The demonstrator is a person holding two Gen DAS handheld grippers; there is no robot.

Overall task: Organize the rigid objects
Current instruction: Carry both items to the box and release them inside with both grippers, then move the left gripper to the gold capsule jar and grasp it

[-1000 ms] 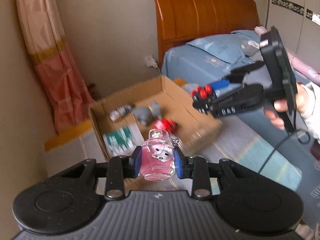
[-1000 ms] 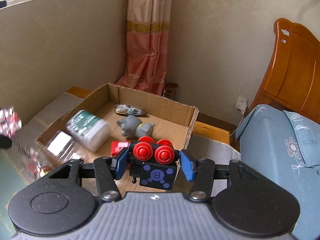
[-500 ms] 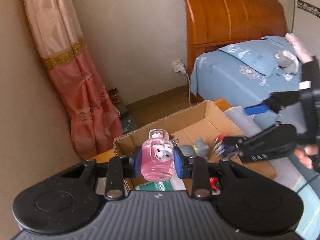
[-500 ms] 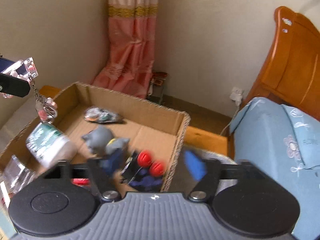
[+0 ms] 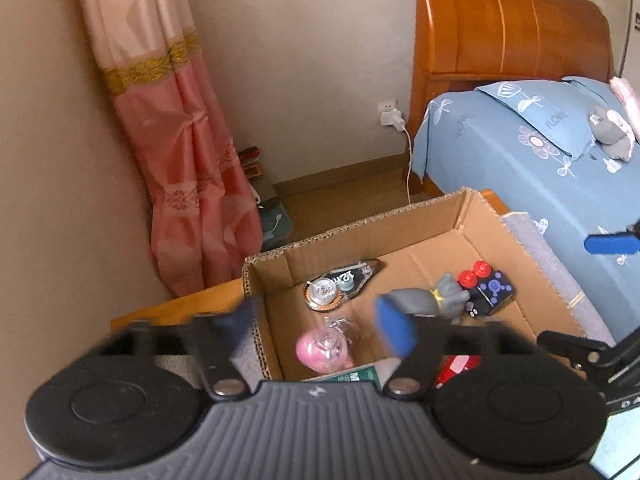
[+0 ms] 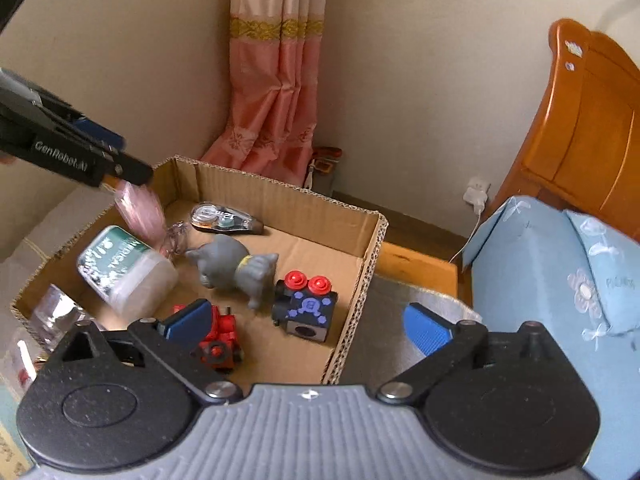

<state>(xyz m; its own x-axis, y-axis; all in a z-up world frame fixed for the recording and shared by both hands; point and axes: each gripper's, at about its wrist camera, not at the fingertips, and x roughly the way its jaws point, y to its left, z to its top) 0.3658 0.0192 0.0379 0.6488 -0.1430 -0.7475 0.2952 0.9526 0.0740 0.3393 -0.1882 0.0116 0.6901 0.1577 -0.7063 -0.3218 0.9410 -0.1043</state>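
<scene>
An open cardboard box (image 5: 360,232) (image 6: 280,196) stands on the floor. My left gripper (image 5: 316,328) is open above its left part. The pink keychain bottle (image 5: 322,350) is below it inside the box, blurred; in the right wrist view the pink bottle (image 6: 140,212) shows just under the left gripper (image 6: 108,160). My right gripper (image 6: 308,324) is open and empty over the box's near right edge. The black toy block with red knobs (image 6: 306,304) (image 5: 486,286) lies in the box beside a grey animal figure (image 6: 236,268) (image 5: 432,298).
The box also holds a correction tape (image 6: 226,218), a green-labelled jar (image 6: 124,268), a red toy (image 6: 218,340) and a clear item (image 6: 56,312). A bed with blue bedding (image 5: 540,152) and wooden headboard (image 5: 508,20) is right. A pink curtain (image 5: 180,140) hangs behind.
Both grippers opened. The right one let the black block fall into the box, then the left one let go of the pink bottle, which drops into the box.
</scene>
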